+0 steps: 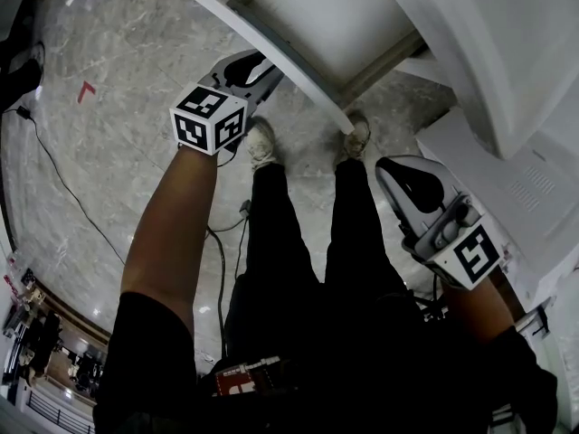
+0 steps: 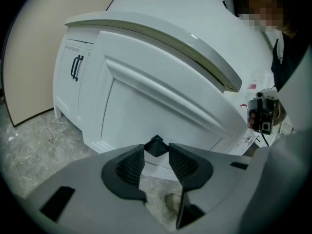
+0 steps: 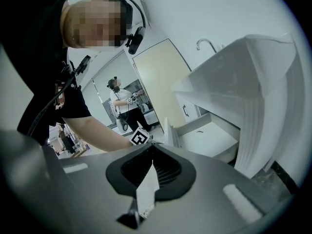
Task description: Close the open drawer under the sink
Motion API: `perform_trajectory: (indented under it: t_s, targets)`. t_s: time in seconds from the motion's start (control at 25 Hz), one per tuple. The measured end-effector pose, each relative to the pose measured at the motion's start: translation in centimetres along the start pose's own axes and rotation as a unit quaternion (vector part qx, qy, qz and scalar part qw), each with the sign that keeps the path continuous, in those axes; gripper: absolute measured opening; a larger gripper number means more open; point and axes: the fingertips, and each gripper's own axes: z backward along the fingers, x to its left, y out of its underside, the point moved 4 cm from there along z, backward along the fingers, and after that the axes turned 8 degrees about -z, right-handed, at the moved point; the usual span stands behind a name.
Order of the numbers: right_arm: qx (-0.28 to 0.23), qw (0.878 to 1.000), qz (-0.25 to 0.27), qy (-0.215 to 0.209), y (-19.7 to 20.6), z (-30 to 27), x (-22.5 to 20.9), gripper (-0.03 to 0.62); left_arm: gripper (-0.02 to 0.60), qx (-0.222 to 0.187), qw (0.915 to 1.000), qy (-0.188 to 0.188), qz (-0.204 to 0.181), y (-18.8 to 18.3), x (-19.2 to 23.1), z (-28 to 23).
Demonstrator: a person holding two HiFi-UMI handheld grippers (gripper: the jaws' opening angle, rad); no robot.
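Drawer (image 1: 335, 25): stood pulled out of the white sink cabinet (image 1: 507, 52) at the top of the head view; its front (image 1: 271, 52) ran slantwise above the person's shoes (image 1: 262, 143)
Drawer contents: white bottom panel showed bare; one small dark mark lay near its far end; the mark could not be identified
Left gripper (image 1: 262, 72): held out on a straight arm with its tips at the middle of the drawer front; jaws drawn in on a small black handle (image 2: 156, 145), which sat between the two tips and appeared to touch both
Right gripper (image 1: 393, 172): held low at the person's right side, well apart from the drawer and near the cabinet's corner; jaws together
Cabinet: countertop (image 2: 161, 38) overhung the drawer front; a faucet (image 3: 207, 43) rose above it; a door to the left of the drawer carried two black bar handles (image 2: 75, 67)
Edges: drawer front's right end overlapped the right shoe (image 1: 357, 134) in the head view; its left end projected over the floor
Open room: marble floor (image 1: 118, 107) lay open to the person's left; a black cable (image 1: 54, 179) trailed across it; a red mark (image 1: 86, 90) sat well apart from the drawer
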Motion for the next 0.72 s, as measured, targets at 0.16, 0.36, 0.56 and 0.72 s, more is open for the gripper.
perform_trajectory:
  t_s: [0.16, 0.36, 0.56, 0.72]
  targets:
    - [-0.002, 1.0, 0.001, 0.001, -0.3, 0.3, -0.3, 0.002, 0.158, 0.004, 1.0, 0.004, -0.002, -0.7, -0.1, -0.8]
    - [-0.009, 1.0, -0.003, 0.003, -0.5, 0.7, -1.0, 0.002, 0.158, 0.007, 0.9999, 0.008, -0.004, -1.3, -0.1, -2.0]
    - [-0.014, 1.0, -0.005, 0.003, -0.8, 1.2, -1.7, 0.002, 0.158, 0.004, 0.9999, 0.011, -0.004, -2.2, -0.1, -3.2]
    - [-0.017, 1.0, 0.001, -0.001, 1.8, -0.7, -2.0, 0.002, 0.158, 0.001, 0.9999, 0.011, -0.009, -0.3, 1.3, -3.8]
